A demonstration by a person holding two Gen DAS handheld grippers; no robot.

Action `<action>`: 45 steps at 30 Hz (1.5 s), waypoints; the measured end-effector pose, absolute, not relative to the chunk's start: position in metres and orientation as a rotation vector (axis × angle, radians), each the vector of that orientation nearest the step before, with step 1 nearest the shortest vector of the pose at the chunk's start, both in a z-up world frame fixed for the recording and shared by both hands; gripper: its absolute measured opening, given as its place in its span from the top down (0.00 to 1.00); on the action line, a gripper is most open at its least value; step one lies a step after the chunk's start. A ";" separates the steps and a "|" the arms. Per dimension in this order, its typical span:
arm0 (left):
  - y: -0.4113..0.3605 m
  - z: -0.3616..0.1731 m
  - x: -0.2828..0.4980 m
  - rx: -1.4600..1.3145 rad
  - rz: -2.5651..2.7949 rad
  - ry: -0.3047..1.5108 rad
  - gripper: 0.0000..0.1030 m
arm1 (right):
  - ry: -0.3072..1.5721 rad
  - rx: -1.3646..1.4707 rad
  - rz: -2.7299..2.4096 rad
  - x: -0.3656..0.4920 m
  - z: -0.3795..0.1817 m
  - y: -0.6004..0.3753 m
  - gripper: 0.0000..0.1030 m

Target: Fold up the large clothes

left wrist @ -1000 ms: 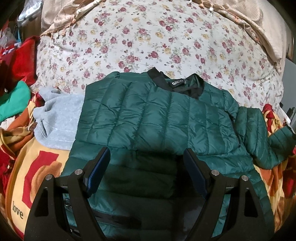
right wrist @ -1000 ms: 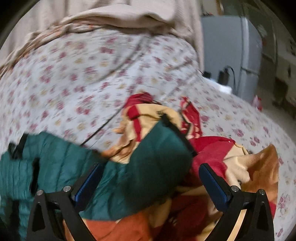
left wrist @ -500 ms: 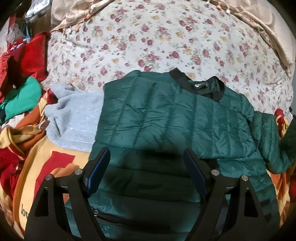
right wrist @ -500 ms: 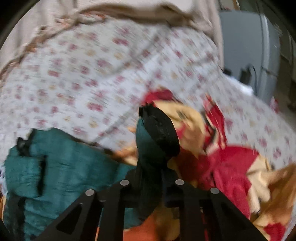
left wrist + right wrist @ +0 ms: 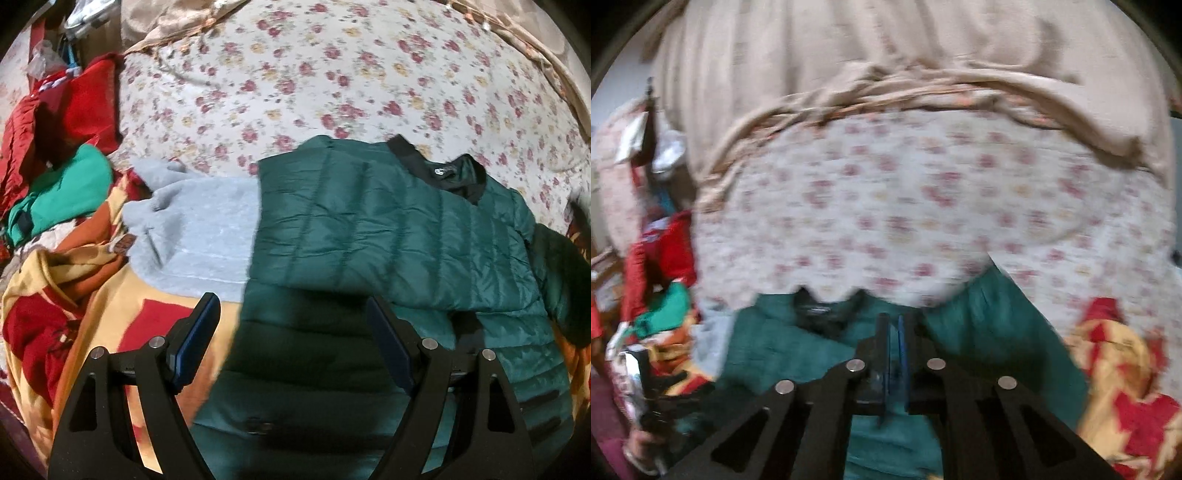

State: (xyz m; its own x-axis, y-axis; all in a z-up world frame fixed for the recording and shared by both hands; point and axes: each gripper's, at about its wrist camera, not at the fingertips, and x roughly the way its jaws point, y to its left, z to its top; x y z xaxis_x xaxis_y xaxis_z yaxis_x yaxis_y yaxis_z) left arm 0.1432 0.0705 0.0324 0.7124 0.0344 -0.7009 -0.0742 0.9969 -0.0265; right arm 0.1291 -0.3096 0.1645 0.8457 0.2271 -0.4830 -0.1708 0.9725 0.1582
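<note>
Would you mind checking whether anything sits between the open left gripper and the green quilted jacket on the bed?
Nothing visible does. The left gripper hangs open right over the green quilted jacket, with only the jacket's own lower panel showing between its fingers. The grey garment lies off to the side, partly tucked under the jacket's edge.

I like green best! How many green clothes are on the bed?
2. A dark green puffy jacket lies spread in the middle, by the open left gripper. A brighter green garment sits bunched at the left edge. More could hide in that pile.
</note>
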 end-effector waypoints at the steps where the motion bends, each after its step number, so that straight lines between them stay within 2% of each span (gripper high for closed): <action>1: 0.076 0.032 0.143 -0.058 0.070 0.777 0.21 | 0.535 0.099 0.239 0.137 0.163 -0.290 0.96; 5: 0.097 0.029 0.142 -0.075 0.095 0.785 0.21 | 0.573 0.058 0.299 0.158 0.152 -0.229 0.96; 11: 0.117 0.024 0.140 -0.092 0.101 0.789 0.21 | 0.688 0.084 0.309 0.171 0.125 -0.223 0.93; 12: 0.119 0.023 0.140 -0.101 0.099 0.790 0.21 | 0.698 0.079 0.291 0.167 0.124 -0.232 0.83; 13: 0.120 0.022 0.140 -0.108 0.098 0.791 0.21 | 0.704 0.071 0.265 0.163 0.122 -0.243 0.63; 15: 0.121 0.020 0.141 -0.122 0.094 0.796 0.21 | 0.691 0.059 0.208 0.151 0.123 -0.268 0.41; 16: 0.121 0.019 0.142 -0.125 0.093 0.797 0.21 | 0.683 0.051 0.167 0.144 0.123 -0.283 0.36; 22: 0.114 0.017 0.145 -0.128 0.078 0.801 0.21 | 0.688 0.124 -0.080 0.102 0.109 -0.387 0.28; 28: 0.103 0.016 0.150 -0.116 0.070 0.807 0.21 | 0.753 0.227 -0.188 0.074 0.060 -0.451 0.28; 35: 0.093 0.016 0.152 -0.092 0.076 0.816 0.21 | 0.822 0.097 -0.041 0.109 0.015 -0.402 0.28; 38: 0.092 0.018 0.151 -0.084 0.079 0.812 0.21 | 0.828 0.123 -0.050 0.137 -0.003 -0.399 0.28; 39: 0.093 0.019 0.151 -0.084 0.079 0.811 0.21 | 0.831 0.139 -0.056 0.144 -0.007 -0.400 0.35; 40: 0.094 0.019 0.150 -0.084 0.079 0.810 0.21 | 0.833 0.170 -0.053 0.150 -0.012 -0.405 0.57; 44: 0.102 0.021 0.150 -0.087 0.087 0.805 0.21 | 0.786 0.287 0.002 0.150 0.004 -0.417 0.88; 45: 0.104 0.022 0.150 -0.090 0.091 0.806 0.21 | 0.766 0.299 0.018 0.147 0.011 -0.416 0.91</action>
